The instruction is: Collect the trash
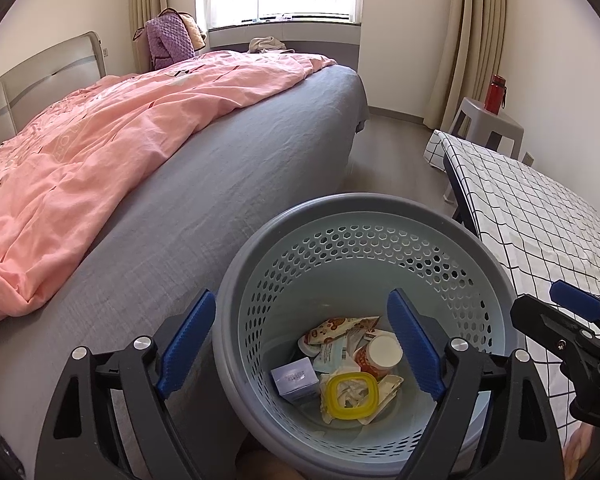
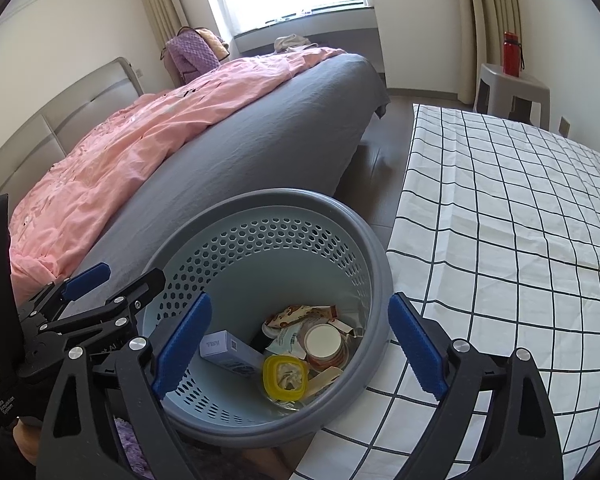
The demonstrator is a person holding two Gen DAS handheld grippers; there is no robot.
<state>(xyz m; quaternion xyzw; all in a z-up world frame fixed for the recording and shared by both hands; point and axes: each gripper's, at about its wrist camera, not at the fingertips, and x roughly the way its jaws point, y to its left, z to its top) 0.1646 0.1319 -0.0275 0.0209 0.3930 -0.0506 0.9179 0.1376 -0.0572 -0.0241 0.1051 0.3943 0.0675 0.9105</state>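
Observation:
A grey-rimmed, perforated pale-blue waste basket (image 1: 364, 205) (image 2: 284, 196) stands between the bed and a checked cloth. At its bottom lie a yellow-rimmed tub of crumpled tissue (image 1: 352, 396) (image 2: 285, 376), a lilac box (image 1: 294, 380) (image 2: 230, 348), a white-lidded cup (image 1: 382, 354) (image 2: 323, 342) and a snack wrapper (image 1: 340, 328) (image 2: 296, 314). My left gripper (image 1: 302, 346) (image 2: 120, 282) hangs open over the basket's left side with nothing between its blue pads. My right gripper (image 2: 300, 346) (image 1: 554, 306) is open too, empty, above the basket's right side.
A bed with a grey sheet (image 1: 204, 200) and pink duvet (image 1: 100, 136) fills the left. A surface under a black-and-white checked cloth (image 2: 500, 220) lies on the right. Beyond it, a grey stool (image 2: 512, 88) carries a red bottle (image 2: 511, 53). Bare floor (image 1: 396, 152) runs toward the window.

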